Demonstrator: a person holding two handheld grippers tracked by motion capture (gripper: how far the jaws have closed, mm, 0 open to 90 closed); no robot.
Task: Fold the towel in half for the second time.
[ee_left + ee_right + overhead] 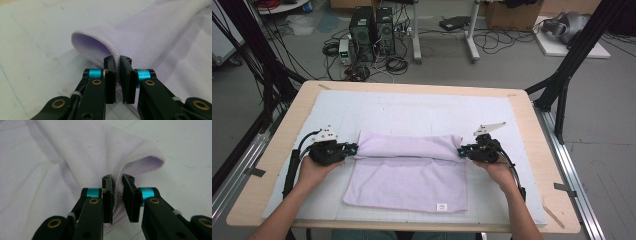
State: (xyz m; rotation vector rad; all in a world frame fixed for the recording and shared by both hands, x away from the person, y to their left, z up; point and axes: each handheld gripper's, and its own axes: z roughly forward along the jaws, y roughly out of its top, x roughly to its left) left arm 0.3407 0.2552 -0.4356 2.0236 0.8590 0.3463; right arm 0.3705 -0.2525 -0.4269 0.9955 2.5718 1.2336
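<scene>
- A light wooden table [277, 150] with rounded corners, seen from above.
- A pale white mat [412, 112] covers most of the tabletop.
- Two black computer towers [372, 32] stand side by side on the grey floor [512, 65] beyond the table.
- Tangled black cables [394, 62] lie on the floor around the towers.
- The white legs of a stand [471, 45] rise just right of the towers.
- Black frame struts [572, 55] slant at both sides of the table.

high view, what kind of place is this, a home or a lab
Most likely a lab or recording workshop: computer towers and tangled cables sit on the bare floor, and black frame struts surround the table.
</scene>
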